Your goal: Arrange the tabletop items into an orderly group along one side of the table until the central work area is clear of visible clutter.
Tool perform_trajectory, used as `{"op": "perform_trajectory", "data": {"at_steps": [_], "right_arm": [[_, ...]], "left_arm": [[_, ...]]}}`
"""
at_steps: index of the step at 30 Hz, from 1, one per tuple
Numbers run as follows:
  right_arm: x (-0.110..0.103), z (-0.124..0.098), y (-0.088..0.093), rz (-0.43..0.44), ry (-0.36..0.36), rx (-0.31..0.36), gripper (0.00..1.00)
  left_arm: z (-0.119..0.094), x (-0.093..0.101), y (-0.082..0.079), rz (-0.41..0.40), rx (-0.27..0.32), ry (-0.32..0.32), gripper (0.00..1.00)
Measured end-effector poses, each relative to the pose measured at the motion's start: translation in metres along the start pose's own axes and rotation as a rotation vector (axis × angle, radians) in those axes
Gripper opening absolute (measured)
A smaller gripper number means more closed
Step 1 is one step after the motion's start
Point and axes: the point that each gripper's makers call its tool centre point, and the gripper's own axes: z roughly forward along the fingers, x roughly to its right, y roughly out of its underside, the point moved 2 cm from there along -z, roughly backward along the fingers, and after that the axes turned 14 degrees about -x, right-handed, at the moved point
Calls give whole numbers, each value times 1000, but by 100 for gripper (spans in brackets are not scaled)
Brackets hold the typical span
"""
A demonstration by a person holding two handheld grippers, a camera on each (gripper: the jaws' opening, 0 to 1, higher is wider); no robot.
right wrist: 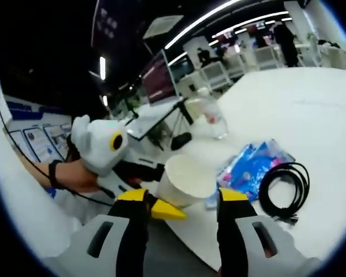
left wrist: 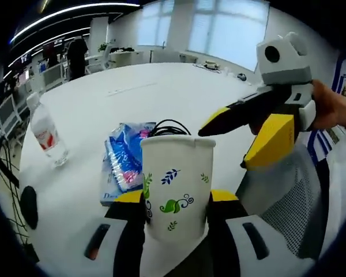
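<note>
Blue packet [left wrist: 126, 163], cable [right wrist: 285, 186] and bottle [left wrist: 47, 134] beyond cup [left wrist: 177, 186].

The paper cup [left wrist: 177, 187] is matt white with a printed leaf pattern. Behind the cup, the blue packet [left wrist: 122, 160] is glossy, crinkled plastic film; the bottle [left wrist: 46, 132] is clear plastic. The table [left wrist: 161, 92] looks smooth and matt white; the cable [right wrist: 285, 187] black and rubbery.

Left gripper [left wrist: 176, 199] clamped on load; right gripper [right wrist: 183, 199] jaws apart.
</note>
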Motion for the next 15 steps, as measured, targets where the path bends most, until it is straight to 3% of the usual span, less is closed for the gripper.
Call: {"op": "perform_trajectory", "data": {"at_steps": [4,11,15], "right_arm": [[-5,1,-3,9,-25,10,40],[-12,7,1,-6,-59,-24,30],[-16,14,5,4,-87,-39,17]], "left_arm": [[-3,6,-6,27,6,-11,41],[-2,20,1,143,-36,-40,41],[-3,24,6,171,-48,-49,41]]}}
